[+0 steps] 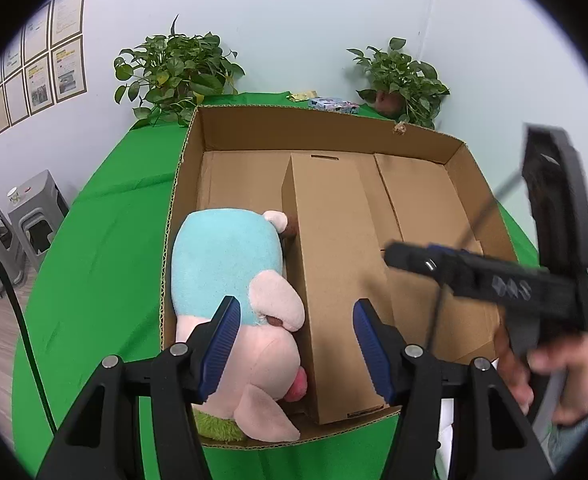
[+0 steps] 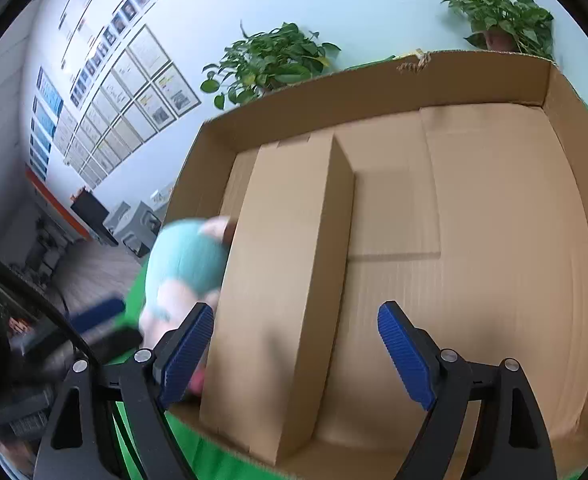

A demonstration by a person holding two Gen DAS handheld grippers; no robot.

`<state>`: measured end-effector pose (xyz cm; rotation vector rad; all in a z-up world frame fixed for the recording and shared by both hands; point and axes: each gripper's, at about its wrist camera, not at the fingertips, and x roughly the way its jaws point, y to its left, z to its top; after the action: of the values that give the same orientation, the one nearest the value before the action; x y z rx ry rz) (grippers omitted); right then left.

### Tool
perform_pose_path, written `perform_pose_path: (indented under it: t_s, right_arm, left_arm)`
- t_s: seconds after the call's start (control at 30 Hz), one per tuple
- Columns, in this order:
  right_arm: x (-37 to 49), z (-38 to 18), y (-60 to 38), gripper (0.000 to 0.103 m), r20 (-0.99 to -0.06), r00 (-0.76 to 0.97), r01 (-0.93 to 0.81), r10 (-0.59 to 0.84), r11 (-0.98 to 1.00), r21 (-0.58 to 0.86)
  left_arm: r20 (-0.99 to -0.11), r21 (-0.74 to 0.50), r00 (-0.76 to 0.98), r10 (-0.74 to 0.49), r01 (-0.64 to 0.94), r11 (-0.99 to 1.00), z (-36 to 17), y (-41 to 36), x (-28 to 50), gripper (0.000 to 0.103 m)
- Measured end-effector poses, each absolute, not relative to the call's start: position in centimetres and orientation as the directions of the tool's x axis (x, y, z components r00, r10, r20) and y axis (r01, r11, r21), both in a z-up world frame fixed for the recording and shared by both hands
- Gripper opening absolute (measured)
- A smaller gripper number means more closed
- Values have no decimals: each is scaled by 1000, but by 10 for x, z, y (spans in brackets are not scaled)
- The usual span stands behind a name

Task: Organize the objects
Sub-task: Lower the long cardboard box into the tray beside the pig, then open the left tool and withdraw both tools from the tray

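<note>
1. Plush toy [image 1: 230, 276]: a pink-and-light-blue soft animal lies in the left compartment of the open cardboard box [image 1: 326, 128], pressed between the box's left wall and the tall cardboard divider [image 1: 334, 264].
2. In the right wrist view the plush toy [image 2: 186, 260] is blurred, showing just left of the divider [image 2: 290, 280].
3. The box [image 2: 494, 76] sits on a green table cover [image 1: 106, 240]; its right compartment shows only the cardboard floor.
4. Left gripper [image 1: 296, 344]: its 2 blue-padded fingers [image 1: 226, 340] stand wide apart, holding nothing, above the near end of the toy and the divider.
5. Right gripper [image 2: 294, 356]: its fingers [image 2: 404, 352] are also spread apart and hold nothing, straddling the near end of the divider from above.
6. From the left wrist view the right gripper [image 1: 406, 258] reaches over the right side of the box, the person's hand [image 1: 550, 376] on its handle.
7. 2 potted plants [image 1: 174, 72] stand at the far edge of the table against the wall.
</note>
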<state>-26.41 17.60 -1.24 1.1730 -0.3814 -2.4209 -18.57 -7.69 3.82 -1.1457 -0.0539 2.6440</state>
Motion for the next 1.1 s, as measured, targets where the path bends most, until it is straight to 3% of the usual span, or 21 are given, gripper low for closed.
perform_pose_path:
  t_s: [0.07, 0.13, 0.2, 0.6, 0.67, 0.73, 0.77, 0.8, 0.83, 0.93, 1.1]
  right_arm:
    - [-296, -17, 167, 82, -699, -530, 252, -480, -876, 410]
    - [-342, -34, 143, 66, -716, -500, 245, -487, -873, 422]
    - [-360, -58, 137, 58, -722, -470, 247, -507, -861, 444]
    - [-362, -70, 118, 54, -685, -498, 352, -532, -846, 401]
    - [-355, -62, 116, 62, -703, -501, 344, -504, -862, 372]
    - [-337, -45, 125, 96, -700, -556, 324, -448, -892, 314]
    - [-325, -37, 128, 102, -689, -594, 310, -414, -909, 280]
    - [-311, -27, 131, 102, -676, -641, 288, -363, -930, 227]
    - [-291, -15, 134, 103, -659, -699, 252, -277, -958, 136]
    - [-242, 3, 144, 103, -616, -769, 200, -172, -980, 23]
    - [-162, 12, 182, 103, -605, -791, 81, -94, -996, 48]
  left_arm:
    - [-712, -140, -654, 255, -224, -965, 35, -78, -186, 58]
    - [-717, -128, -652, 249, -227, -965, 31, -78, -187, 58]
    - [-723, -118, -646, 245, -233, -965, 28, -78, -188, 58]
    - [-692, -107, -680, 243, -237, -966, 30, -77, -178, 58]
    - [-679, -68, -703, 211, -226, -972, 35, -76, -171, 58]
    - [-651, -31, -737, 179, -210, -977, 43, -76, -162, 59]
    - [-623, -9, -766, 159, -197, -980, 49, -76, -154, 69]
    - [-597, 14, -791, 134, -177, -984, 54, -76, -148, 83]
    - [-562, 39, -821, 99, -145, -989, 59, -75, -140, 85]
    - [-452, 88, -892, 16, -63, -994, 74, -67, -113, 86]
    - [-434, 46, -901, 25, -50, -998, 78, -51, -90, 87]
